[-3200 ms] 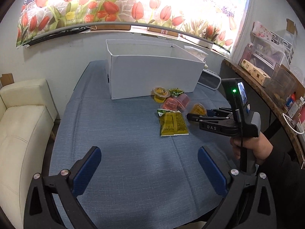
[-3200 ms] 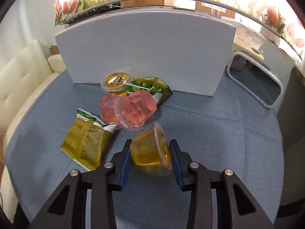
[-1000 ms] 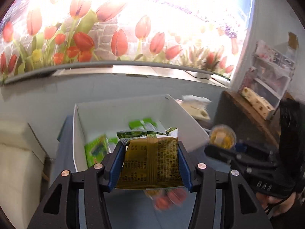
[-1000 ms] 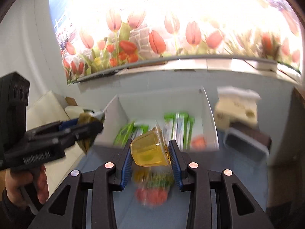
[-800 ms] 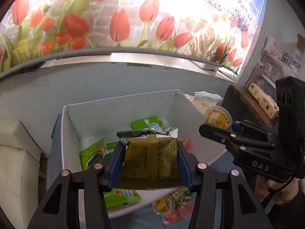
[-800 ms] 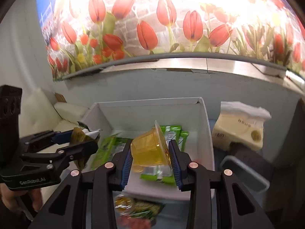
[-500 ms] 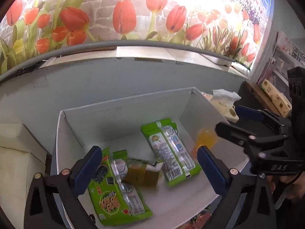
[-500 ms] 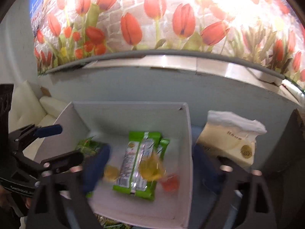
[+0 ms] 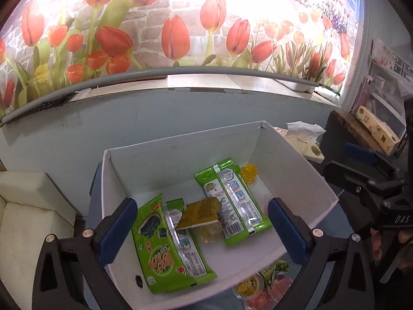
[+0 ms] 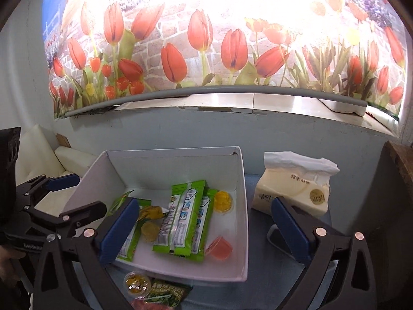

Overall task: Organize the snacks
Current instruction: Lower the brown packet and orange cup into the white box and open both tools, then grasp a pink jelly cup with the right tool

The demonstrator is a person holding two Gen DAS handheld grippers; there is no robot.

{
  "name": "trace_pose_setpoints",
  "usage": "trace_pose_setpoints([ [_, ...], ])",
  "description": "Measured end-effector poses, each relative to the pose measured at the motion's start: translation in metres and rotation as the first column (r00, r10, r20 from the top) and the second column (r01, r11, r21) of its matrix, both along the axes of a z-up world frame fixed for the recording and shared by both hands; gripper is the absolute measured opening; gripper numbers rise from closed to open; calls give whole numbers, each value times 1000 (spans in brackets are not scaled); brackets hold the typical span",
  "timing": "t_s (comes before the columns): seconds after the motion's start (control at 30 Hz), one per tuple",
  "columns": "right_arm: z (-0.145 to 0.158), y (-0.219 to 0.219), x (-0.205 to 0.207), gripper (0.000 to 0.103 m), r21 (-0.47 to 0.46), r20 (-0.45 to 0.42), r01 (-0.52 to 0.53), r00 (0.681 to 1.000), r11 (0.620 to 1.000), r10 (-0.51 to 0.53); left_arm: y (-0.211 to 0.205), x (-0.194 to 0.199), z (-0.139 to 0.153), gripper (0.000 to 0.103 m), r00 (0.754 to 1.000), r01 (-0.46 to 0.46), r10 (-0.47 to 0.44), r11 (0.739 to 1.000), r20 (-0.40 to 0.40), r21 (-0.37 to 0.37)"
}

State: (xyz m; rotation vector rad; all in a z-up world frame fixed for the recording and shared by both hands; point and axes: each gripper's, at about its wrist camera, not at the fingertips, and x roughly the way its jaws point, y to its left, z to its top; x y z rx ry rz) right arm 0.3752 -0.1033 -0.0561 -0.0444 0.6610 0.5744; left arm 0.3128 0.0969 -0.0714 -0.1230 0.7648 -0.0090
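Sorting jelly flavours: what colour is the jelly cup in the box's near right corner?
Pinkish-red; the small translucent jelly cup shows best in the right wrist view.

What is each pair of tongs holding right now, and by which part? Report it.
Nothing. The left tongs and right tongs are both open and empty above the white box; the yellow packet lies inside it.

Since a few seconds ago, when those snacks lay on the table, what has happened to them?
Both grippers lifted their snacks over the white box and let go. The left gripper, now open, dropped the yellow packet among the green packets; the right gripper, also open, dropped the yellow jelly cup near the far right corner. The lidded yellow cup and the garlic packet remain on the table in front.
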Motion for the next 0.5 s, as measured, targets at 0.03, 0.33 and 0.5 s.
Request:
trace_pose_setpoints([
  [0.03, -1, -4, -10, 103, 13, 7, 7, 1000, 1000, -7, 0, -7, 2, 103, 1000, 0, 0, 1000, 11, -7],
  [0.33, -44, -33, -108, 103, 66, -68, -18, 997, 998, 23, -12, -114, 0, 103, 997, 11, -10, 1000, 80, -14],
  [0.5, -82, -37, -139, 103, 86, -104, -15, 994, 996, 24, -25, -174, -13, 103, 996, 27, -26, 999, 86, -17],
])
